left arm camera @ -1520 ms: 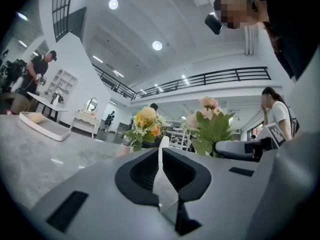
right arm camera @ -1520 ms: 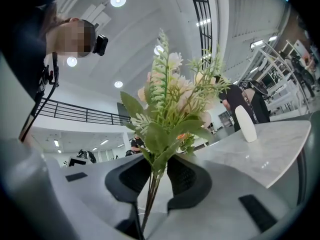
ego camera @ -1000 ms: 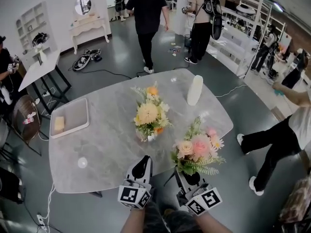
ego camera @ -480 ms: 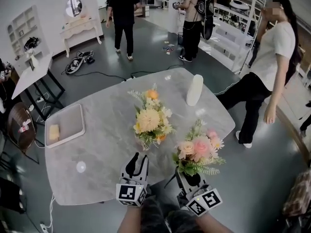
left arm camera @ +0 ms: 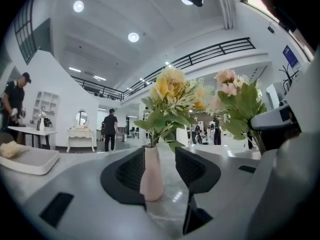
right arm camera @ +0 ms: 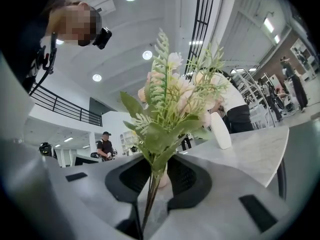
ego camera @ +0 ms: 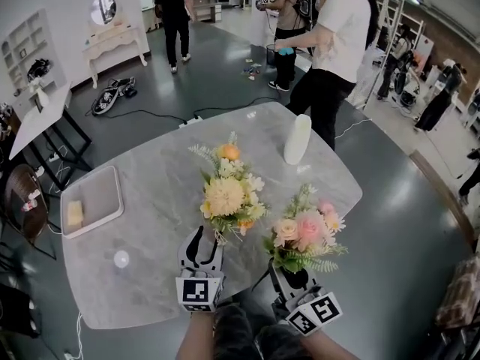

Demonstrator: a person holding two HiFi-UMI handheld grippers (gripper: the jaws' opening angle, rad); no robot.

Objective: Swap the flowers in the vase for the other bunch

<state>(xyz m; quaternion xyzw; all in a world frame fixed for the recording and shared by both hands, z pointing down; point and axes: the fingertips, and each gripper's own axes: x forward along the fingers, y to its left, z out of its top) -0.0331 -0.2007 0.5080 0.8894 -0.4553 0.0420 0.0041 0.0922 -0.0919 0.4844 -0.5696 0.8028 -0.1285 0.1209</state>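
Yellow and orange flowers (ego camera: pixel 225 196) stand in the pale pink vase (left arm camera: pixel 151 176), ringed with green leaves, near the middle of the marbled counter (ego camera: pixel 150 201). The left gripper (ego camera: pixel 204 238) sits level right at that vase, its fingers opening. The vase stands in the gap between them with daylight on both sides, so nothing is squeezed. To the right, the other bunch (ego camera: pixel 304 231) is up off the counter: soft pink and peach blooms with feathery greenery. The right gripper (right arm camera: pixel 159 170) has its fingers clamped on the bunch's thin green stems. A tall white bottle (ego camera: pixel 297 139) stands at the far edge, well apart from both bunches.
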